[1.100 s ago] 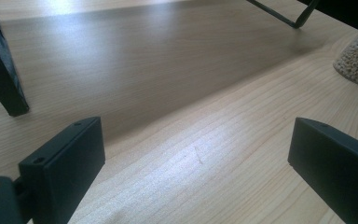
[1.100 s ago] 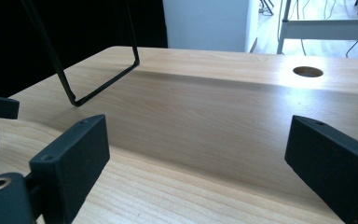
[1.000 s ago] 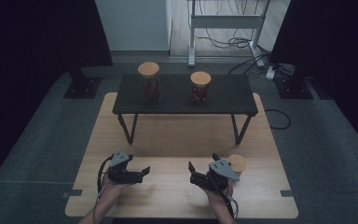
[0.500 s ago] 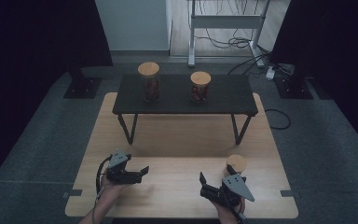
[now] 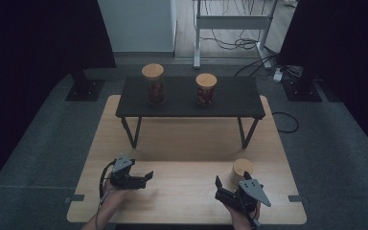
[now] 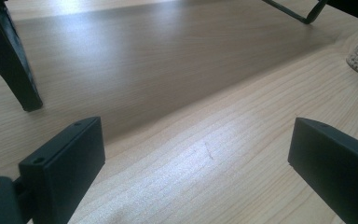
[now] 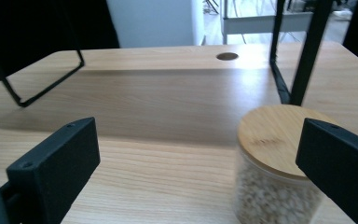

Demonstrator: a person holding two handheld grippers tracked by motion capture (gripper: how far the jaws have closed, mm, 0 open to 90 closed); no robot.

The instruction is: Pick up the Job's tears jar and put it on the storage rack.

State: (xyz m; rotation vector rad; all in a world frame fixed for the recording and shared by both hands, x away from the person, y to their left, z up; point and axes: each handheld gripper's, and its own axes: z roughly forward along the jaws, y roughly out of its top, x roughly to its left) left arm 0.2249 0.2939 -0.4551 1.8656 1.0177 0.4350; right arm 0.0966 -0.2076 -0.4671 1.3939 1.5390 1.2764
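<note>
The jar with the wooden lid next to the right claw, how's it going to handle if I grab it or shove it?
The jar looks clear and rigid, probably glass, so likely hard, smooth and a bit slippery. It is packed with pale grains, so probably heavy for its size. It stands upright and squat, so a low push should slide it; on its side it would roll. Its lid may lift off.

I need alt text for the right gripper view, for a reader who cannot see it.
A clear jar of pale grains with a round wooden lid stands on a light wooden table, just ahead of the open black hand-held gripper, near its right jaw. Behind it rise thin black table legs.
</note>
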